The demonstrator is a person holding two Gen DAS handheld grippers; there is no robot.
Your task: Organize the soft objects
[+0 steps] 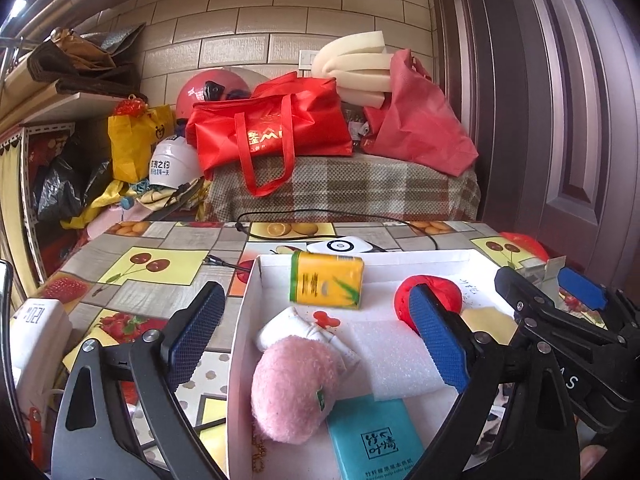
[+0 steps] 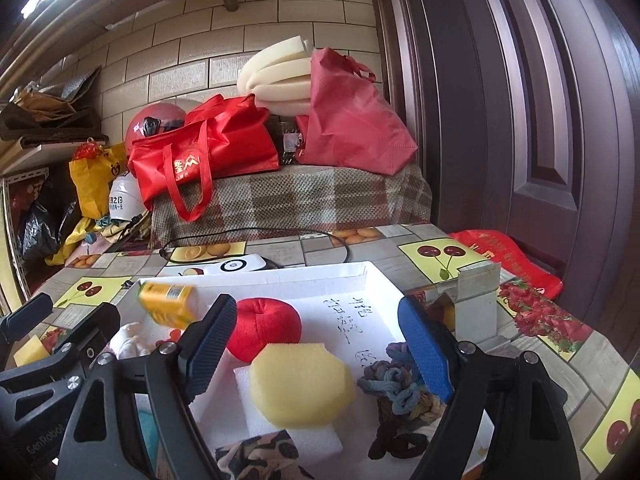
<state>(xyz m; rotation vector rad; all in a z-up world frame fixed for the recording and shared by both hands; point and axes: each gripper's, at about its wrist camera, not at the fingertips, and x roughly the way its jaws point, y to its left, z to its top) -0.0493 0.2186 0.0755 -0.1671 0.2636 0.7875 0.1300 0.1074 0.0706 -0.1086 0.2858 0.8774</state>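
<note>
A white box (image 1: 420,258) on the table holds soft things. In the left wrist view: a pink plush (image 1: 294,390), a white plush (image 1: 298,326), a yellow tissue pack (image 1: 326,280), a red plush apple (image 1: 430,294), a white foam sheet (image 1: 394,360) and a teal tissue pack (image 1: 374,438). My left gripper (image 1: 316,332) is open and empty above the pink plush. In the right wrist view my right gripper (image 2: 318,346) is open and empty over a yellow sponge (image 2: 302,384), with the red apple (image 2: 266,328) beyond, braided rope (image 2: 400,390) and a leopard scrunchie (image 2: 260,458).
The table (image 1: 160,264) has a fruit-print cloth. A white charger (image 1: 338,246) with a black cable lies behind the box. A white device (image 1: 36,332) sits at the left. A small open carton (image 2: 476,300) stands right of the box. Red bags (image 1: 272,128) sit on a plaid bench behind.
</note>
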